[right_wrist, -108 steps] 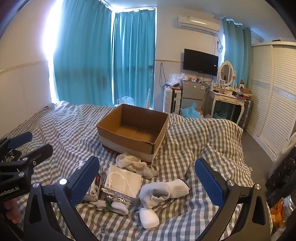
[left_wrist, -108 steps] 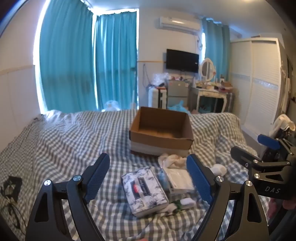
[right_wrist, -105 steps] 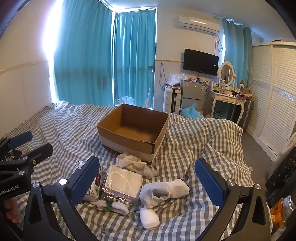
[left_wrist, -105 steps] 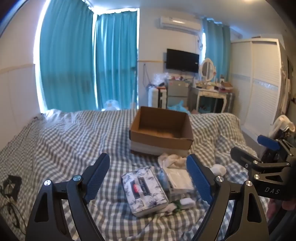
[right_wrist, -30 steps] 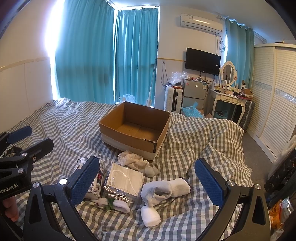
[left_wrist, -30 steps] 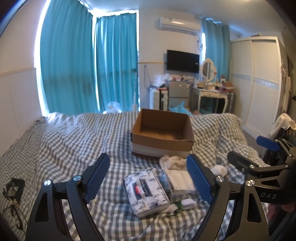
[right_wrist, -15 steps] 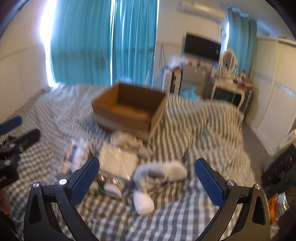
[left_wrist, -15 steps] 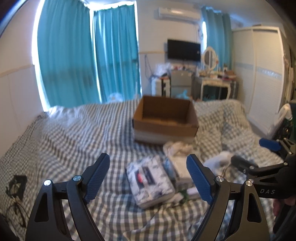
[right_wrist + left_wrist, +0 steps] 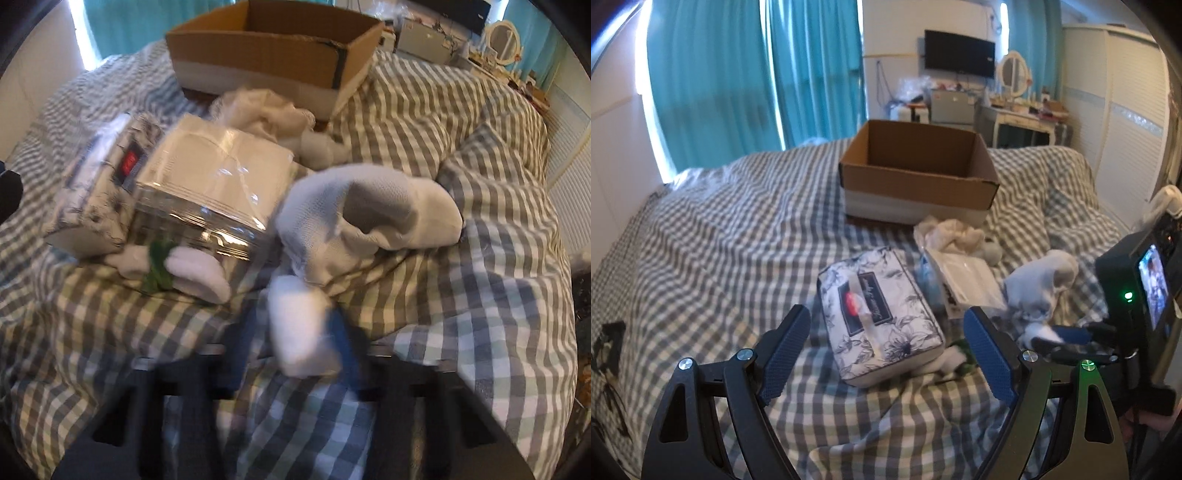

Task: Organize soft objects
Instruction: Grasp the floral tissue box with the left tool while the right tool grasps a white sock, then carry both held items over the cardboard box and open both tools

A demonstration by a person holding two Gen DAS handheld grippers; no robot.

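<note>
Down on the checked bedspread (image 9: 461,314), my right gripper (image 9: 295,332) sits low with its blue fingers (image 9: 341,345) close on either side of a white sock (image 9: 301,325); the picture is blurred there, but the pads look pressed against it. Just beyond lies a larger grey-white sock (image 9: 354,218), crumpled, touching the small one. To its left is a clear-wrapped pack of white tissues (image 9: 218,173), and against that a flower-print tissue pack (image 9: 96,184). A small white and green bundle (image 9: 177,269) lies at the front edge of the clear pack. A heap of cream cloth (image 9: 266,110) rests between these and the cardboard box (image 9: 273,48), which stands open-topped farther up the bed.

From my left gripper (image 9: 886,347), held above the bed with its fingers wide apart and gripping nothing, I see the flower-print tissue pack (image 9: 879,321) between the tips, the box (image 9: 916,177) behind it, and the right gripper (image 9: 1067,339) down by the grey-white sock (image 9: 1041,284) on my right side.
</note>
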